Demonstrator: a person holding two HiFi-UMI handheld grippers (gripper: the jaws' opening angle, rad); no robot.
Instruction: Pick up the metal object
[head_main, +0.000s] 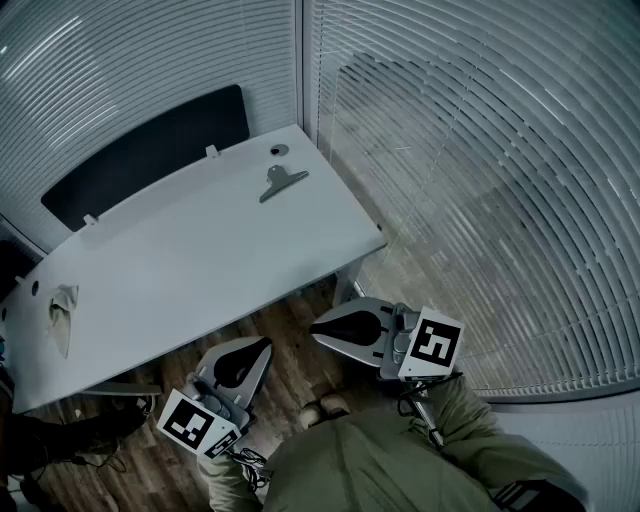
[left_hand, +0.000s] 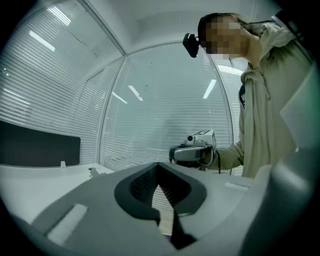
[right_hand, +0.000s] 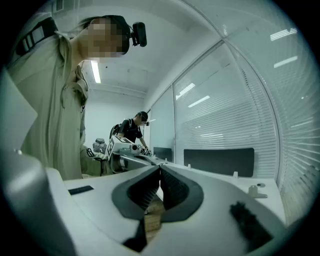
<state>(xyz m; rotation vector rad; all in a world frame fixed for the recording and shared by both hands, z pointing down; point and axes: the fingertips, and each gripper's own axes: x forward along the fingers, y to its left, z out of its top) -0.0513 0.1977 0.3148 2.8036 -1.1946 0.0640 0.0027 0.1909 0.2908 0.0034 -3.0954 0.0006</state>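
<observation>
The metal object (head_main: 283, 181), a grey clip with two handles, lies on the white table (head_main: 200, 260) near its far right corner. It also shows small in the right gripper view, the metal object (right_hand: 256, 190) resting on the table top. Both grippers hang in front of the table's near edge, over the floor and well short of the clip. My left gripper (head_main: 264, 344) has its jaws meeting with nothing between them, as the left gripper (left_hand: 159, 165) shows in its own view. My right gripper (head_main: 316, 330) is likewise shut and empty, right gripper (right_hand: 160, 170).
A crumpled cloth (head_main: 62, 315) lies at the table's left end and a small round fitting (head_main: 278, 150) sits behind the clip. A dark panel (head_main: 150, 150) backs the table. Glass walls with blinds (head_main: 480, 180) close the right side. Another person (right_hand: 131, 127) stands far off.
</observation>
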